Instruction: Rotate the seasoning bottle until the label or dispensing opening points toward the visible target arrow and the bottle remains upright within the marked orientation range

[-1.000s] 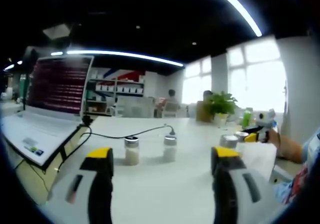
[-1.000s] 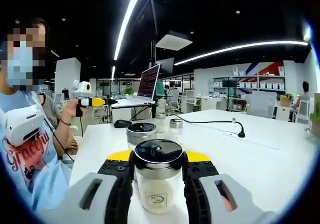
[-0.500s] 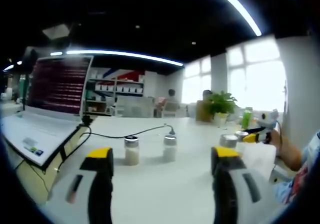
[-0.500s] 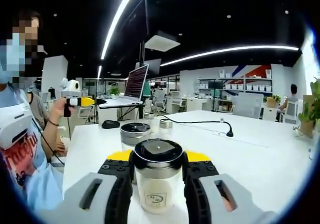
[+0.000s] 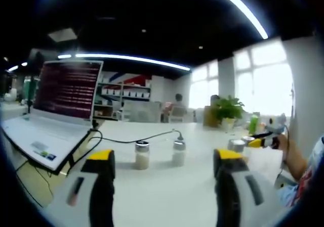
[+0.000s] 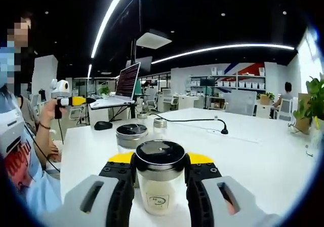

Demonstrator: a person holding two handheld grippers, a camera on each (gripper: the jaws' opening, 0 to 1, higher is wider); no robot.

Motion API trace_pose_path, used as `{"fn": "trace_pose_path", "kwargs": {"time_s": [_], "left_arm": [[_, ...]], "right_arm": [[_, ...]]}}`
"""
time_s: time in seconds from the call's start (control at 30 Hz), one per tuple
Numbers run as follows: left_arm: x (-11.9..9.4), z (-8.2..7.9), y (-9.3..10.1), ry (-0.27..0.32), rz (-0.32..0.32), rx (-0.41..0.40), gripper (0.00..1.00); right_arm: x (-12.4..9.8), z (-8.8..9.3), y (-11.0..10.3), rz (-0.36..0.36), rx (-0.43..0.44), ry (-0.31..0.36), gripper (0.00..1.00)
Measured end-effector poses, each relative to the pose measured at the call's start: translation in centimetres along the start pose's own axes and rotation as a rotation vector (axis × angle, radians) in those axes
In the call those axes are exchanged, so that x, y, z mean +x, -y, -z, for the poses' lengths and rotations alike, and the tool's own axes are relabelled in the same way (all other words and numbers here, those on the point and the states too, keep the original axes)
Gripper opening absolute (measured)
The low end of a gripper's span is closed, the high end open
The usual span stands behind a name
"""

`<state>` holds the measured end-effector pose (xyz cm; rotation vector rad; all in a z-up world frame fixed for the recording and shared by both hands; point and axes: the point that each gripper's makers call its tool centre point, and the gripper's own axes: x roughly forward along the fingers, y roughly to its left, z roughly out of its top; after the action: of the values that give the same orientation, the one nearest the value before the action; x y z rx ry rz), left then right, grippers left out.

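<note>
Clamping the seasoning bottle (image 6: 159, 184) between its jaws, the right gripper (image 6: 160, 172) holds it upright on the white table (image 6: 253, 156); turn it slowly about its own axis, never tipping; the left gripper (image 5: 164, 164) hovers with jaws apart, empty, facing two small shakers (image 5: 143, 154) farther off; no target arrow can be made out.

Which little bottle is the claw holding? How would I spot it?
Find the white table. At its near edge, the right claw grips one seasoning bottle. Unlike the other bottles behind it, it has a small smiley label.
</note>
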<state>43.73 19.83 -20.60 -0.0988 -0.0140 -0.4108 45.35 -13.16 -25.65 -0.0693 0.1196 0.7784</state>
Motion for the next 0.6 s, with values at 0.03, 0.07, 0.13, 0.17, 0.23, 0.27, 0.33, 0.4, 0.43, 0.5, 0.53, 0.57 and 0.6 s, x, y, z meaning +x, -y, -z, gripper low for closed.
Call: {"fn": "trace_pose_path", "kwargs": {"time_s": [0.03,0.07,0.13,0.17,0.23,0.27,0.33,0.4,0.43,0.5,0.53,0.57,0.6], "left_arm": [[-0.02,0.0,-0.07,0.0,-0.001,-0.001,0.84],[-0.03,0.0,-0.12,0.001,0.0,-0.003,0.84],[-0.01,0.06,-0.11,0.0,0.002,-0.009,0.84],[0.0,0.08,-0.09,0.0,0.003,-0.009,0.84],[0.02,0.1,-0.05,0.0,0.004,-0.01,0.84],[0.02,0.1,-0.07,0.001,0.003,-0.011,0.84],[0.0,0.11,-0.1,0.001,0.002,-0.013,0.84],[-0.02,0.08,-0.12,0.002,0.001,-0.013,0.84],[-0.04,0.04,-0.12,0.003,0.001,-0.014,0.84],[-0.04,0.01,-0.07,0.004,0.003,-0.012,0.84],[-0.03,0.03,-0.03,0.003,0.003,-0.011,0.84],[-0.02,0.05,-0.01,0.003,0.003,-0.011,0.84],[-0.01,0.07,0.01,0.003,0.004,-0.012,0.84]], "right_arm": [[-0.01,0.01,0.0,0.01,0.004,0.004,0.38],[0.0,0.01,-0.01,0.017,0.004,0.007,0.38],[0.03,0.0,0.03,0.036,0.006,0.012,0.38],[0.02,0.0,0.03,0.043,0.007,0.013,0.38],[0.04,-0.01,0.08,0.056,0.008,0.017,0.38],[0.03,-0.02,0.1,0.062,0.008,0.019,0.38],[0.02,-0.03,0.17,0.069,0.01,0.025,0.38],[0.02,-0.03,0.19,0.075,0.014,0.031,0.38],[0.03,-0.02,0.2,0.078,0.018,0.034,0.38],[0.06,0.0,0.12,0.091,0.017,0.039,0.38],[0.07,0.0,0.14,0.097,0.018,0.042,0.38],[0.06,0.0,0.14,0.104,0.02,0.046,0.38],[0.09,0.01,0.13,0.113,0.02,0.049,0.38]]}}
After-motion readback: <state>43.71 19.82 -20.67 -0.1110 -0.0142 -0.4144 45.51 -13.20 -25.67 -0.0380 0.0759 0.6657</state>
